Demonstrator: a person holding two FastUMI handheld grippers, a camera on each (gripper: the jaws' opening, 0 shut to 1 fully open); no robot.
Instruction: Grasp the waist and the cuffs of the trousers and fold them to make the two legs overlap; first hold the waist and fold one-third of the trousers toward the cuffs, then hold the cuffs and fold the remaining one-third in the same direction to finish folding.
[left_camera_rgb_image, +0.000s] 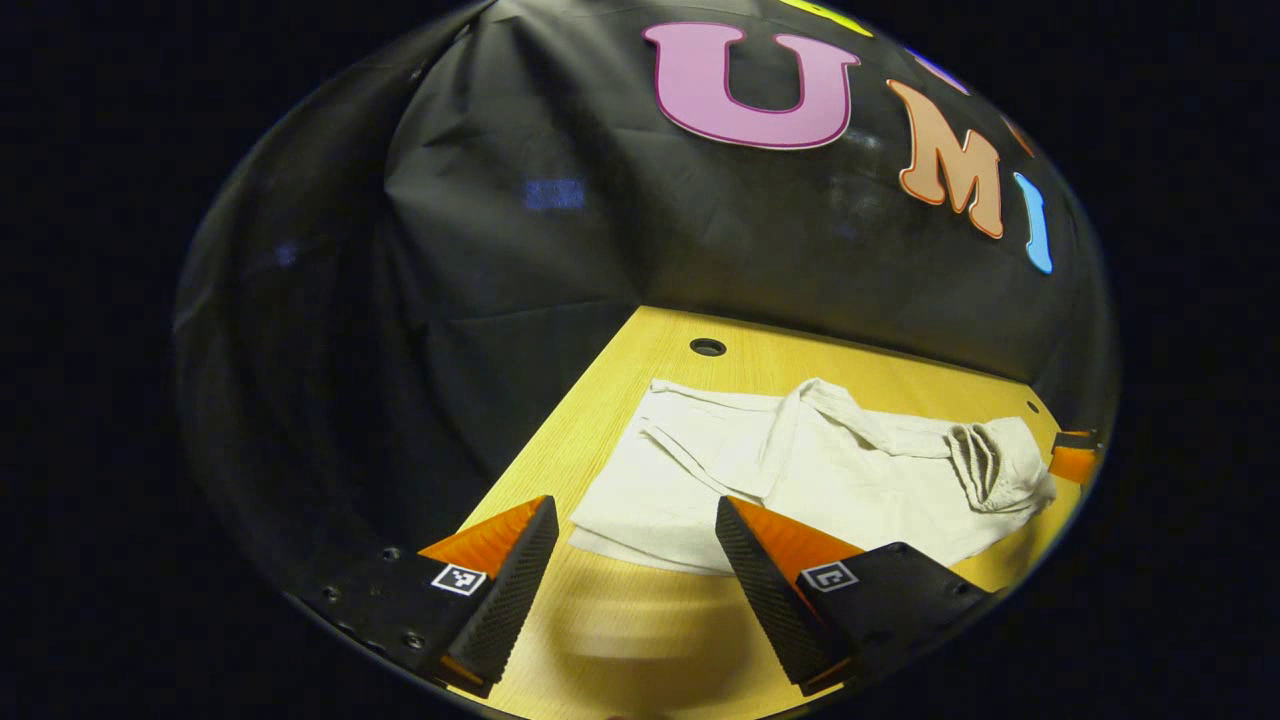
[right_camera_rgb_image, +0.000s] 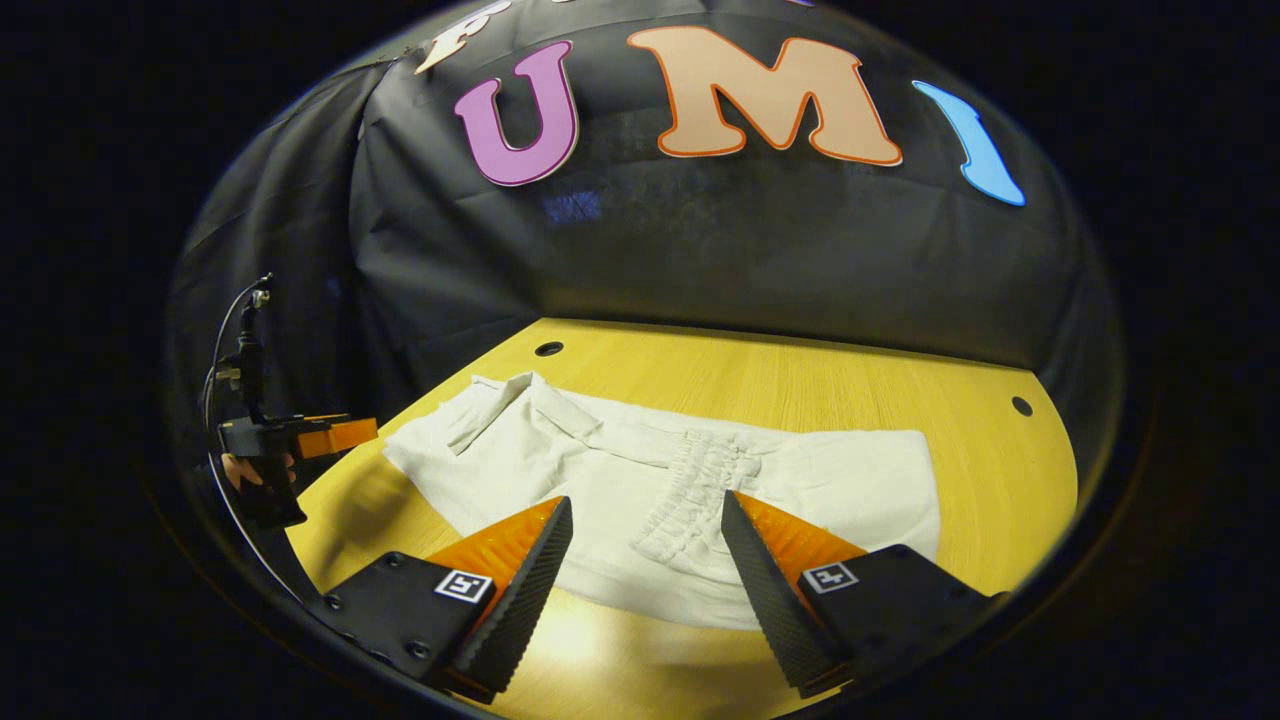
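White trousers (left_camera_rgb_image: 800, 470) lie flat and partly folded on the yellow wooden table (left_camera_rgb_image: 760, 360). Their gathered elastic waist (left_camera_rgb_image: 985, 455) lies at the right end in the left gripper view. In the right gripper view the waist (right_camera_rgb_image: 700, 490) rests on the middle of the trousers (right_camera_rgb_image: 850, 480), with loose leg ends (right_camera_rgb_image: 500, 400) at the far left. My left gripper (left_camera_rgb_image: 635, 505) is open, hovering over the near left edge of the cloth. My right gripper (right_camera_rgb_image: 647, 498) is open just above the waist. Neither holds anything.
The table (right_camera_rgb_image: 800, 380) has round holes (right_camera_rgb_image: 548, 349) near its back edge and ends against the black cloth wall. The left gripper (right_camera_rgb_image: 300, 440), held by a hand, is at the table's left edge. The right gripper (left_camera_rgb_image: 1075, 455) peeks in beyond the waist.
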